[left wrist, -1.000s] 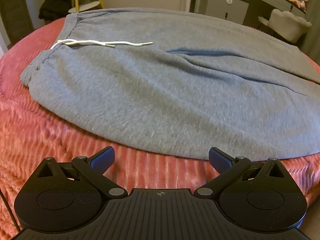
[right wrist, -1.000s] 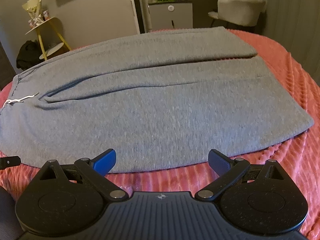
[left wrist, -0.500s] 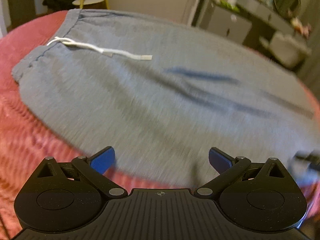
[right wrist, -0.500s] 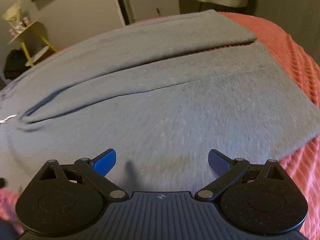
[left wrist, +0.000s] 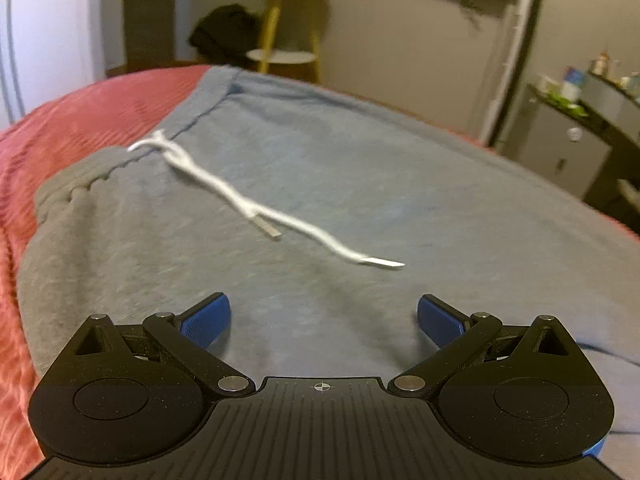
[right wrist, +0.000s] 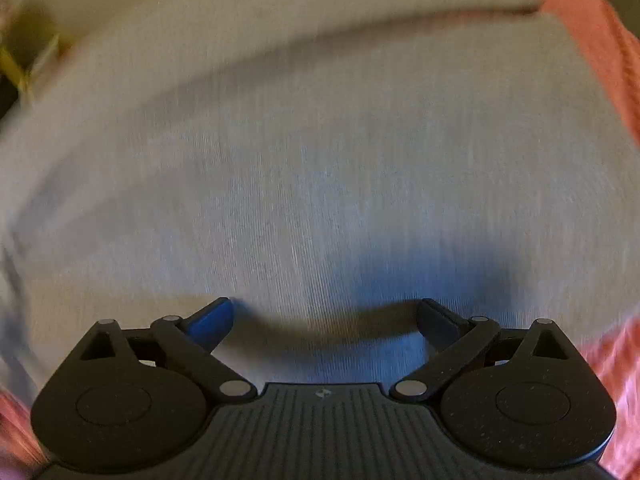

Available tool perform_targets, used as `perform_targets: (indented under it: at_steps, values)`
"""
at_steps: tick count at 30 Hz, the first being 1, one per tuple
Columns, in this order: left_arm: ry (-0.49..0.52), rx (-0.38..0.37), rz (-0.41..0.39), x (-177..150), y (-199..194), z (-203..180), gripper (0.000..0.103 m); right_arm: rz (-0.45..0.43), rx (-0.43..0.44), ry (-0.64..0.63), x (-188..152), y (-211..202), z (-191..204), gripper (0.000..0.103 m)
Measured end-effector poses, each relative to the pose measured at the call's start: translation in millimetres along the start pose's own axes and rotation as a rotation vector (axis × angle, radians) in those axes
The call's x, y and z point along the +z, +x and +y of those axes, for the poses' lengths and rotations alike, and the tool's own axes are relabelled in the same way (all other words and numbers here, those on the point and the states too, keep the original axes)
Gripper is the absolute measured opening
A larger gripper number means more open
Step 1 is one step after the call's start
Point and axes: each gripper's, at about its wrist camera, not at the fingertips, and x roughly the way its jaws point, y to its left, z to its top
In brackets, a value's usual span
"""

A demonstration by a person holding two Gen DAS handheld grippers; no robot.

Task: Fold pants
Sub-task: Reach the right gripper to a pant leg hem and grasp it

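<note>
Grey sweatpants (left wrist: 360, 184) lie flat on a bed, waistband at the left with a white drawstring (left wrist: 248, 204) trailing across the fabric. My left gripper (left wrist: 324, 320) hovers open over the hip area, just short of the drawstring's ends. The right wrist view is blurred; it shows the pant legs (right wrist: 320, 160) filling the frame. My right gripper (right wrist: 324, 320) is open, low over the near leg, casting a shadow on the cloth. Nothing is between either pair of fingers.
A pink ribbed bedspread (left wrist: 72, 120) lies under the pants and shows at the leg end (right wrist: 600, 40). Beyond the bed stand a yellow-legged side table (left wrist: 284, 40), a dark bundle (left wrist: 224, 40) and a grey cabinet (left wrist: 560, 148).
Both grippers have moved forward from the bed's near edge to over the pants. The left one swung toward the waistband; the right one dropped close to the leg fabric.
</note>
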Motion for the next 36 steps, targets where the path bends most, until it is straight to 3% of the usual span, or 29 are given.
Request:
perform_targets:
  at_steps: [2,5,7,10,12,14,18,20,22,25,30,33,36]
  values:
    - [-0.006,0.012,0.005,3.8,8.8,3.9,0.103,-0.118,0.070,0.083,48.7,-11.7,2.5,0.099]
    - [0.018,0.010,-0.051,0.8,10.7,6.0,0.103,-0.268,0.115,0.147,133.9,-3.4,21.8,0.099]
    - [0.041,0.013,-0.073,-5.9,12.7,3.5,0.103,-0.306,0.108,0.182,193.0,20.6,39.2,0.095]
    - [0.041,0.008,-0.081,-10.9,16.4,0.1,0.103,-0.316,0.056,0.278,254.9,59.3,58.5,0.090]
    - [0.049,0.009,-0.096,-16.9,17.9,-1.7,0.103,-0.303,0.016,0.343,284.6,85.0,66.8,0.090]
    - [0.056,0.008,-0.115,-20.5,20.3,-2.0,0.103,-0.286,-0.094,0.382,299.1,111.4,72.9,0.085]
    - [0.021,0.002,-0.121,-22.9,22.7,-0.8,0.103,-0.309,-0.250,0.392,307.6,134.4,84.7,0.073]
    - [0.013,0.001,-0.119,-22.5,24.8,0.1,0.103,-0.330,-0.311,0.371,309.5,139.3,85.3,0.051]
    - [0.007,-0.008,-0.115,-21.7,26.4,1.4,0.103,-0.354,-0.335,0.353,307.0,139.7,79.0,0.037]
    - [-0.016,-0.034,-0.112,-21.0,27.5,6.8,0.103,-0.395,-0.290,0.302,294.1,124.4,71.5,0.004]
    - [-0.023,-0.058,-0.113,-20.0,27.9,11.2,0.103,-0.555,-0.102,0.235,209.8,53.6,43.0,0.003]
    - [-0.073,-0.095,-0.120,-17.2,25.2,18.8,0.103,-0.627,0.039,0.325,127.0,13.9,5.2,0.002]
    - [-0.114,-0.130,-0.119,-14.1,21.4,27.9,0.103,-0.660,0.062,0.410,51.2,0.4,-23.3,0.002]
